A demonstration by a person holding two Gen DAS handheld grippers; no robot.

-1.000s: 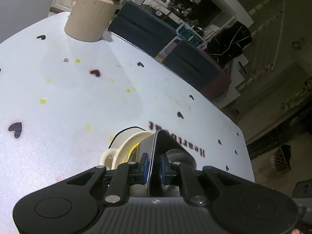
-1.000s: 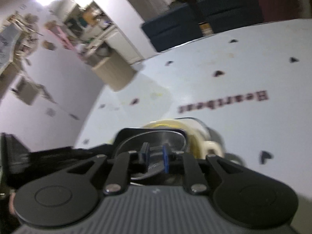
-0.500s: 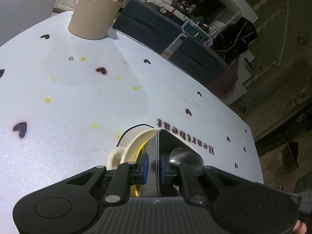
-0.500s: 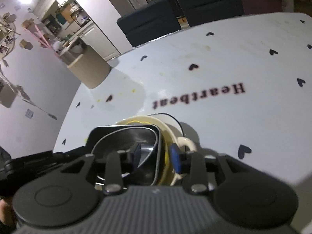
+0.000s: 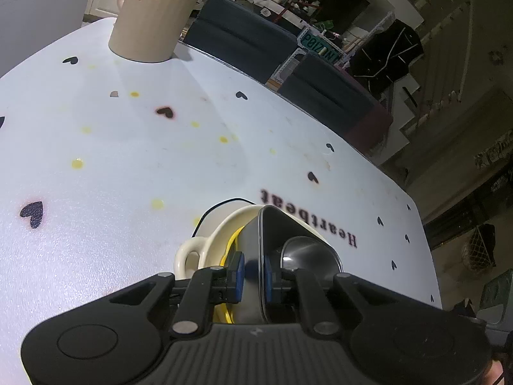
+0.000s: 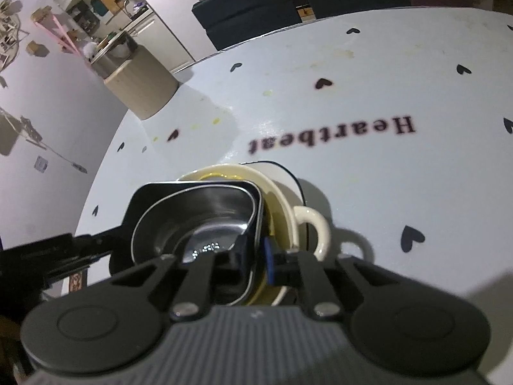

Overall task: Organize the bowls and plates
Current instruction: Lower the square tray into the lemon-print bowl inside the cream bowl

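Note:
A steel square bowl sits inside a cream two-handled bowl with a yellow inner rim, on a white plate with a dark edge. My left gripper is shut on the steel bowl's left wall. In the right wrist view the steel bowl shows the same way, nested in the cream bowl. My right gripper is shut on the steel bowl's right wall. The left gripper's black body shows at the far left.
The white table has black heart prints, yellow spots and the word "Heartbeat". A beige pitcher with a steel lid stands at the far edge. Dark blue chairs stand beyond the table.
My right gripper has closed on the steel bowl's right wall; half a second ago its jaws stood apart. The left gripper keeps its grip, and both views have shifted slightly.

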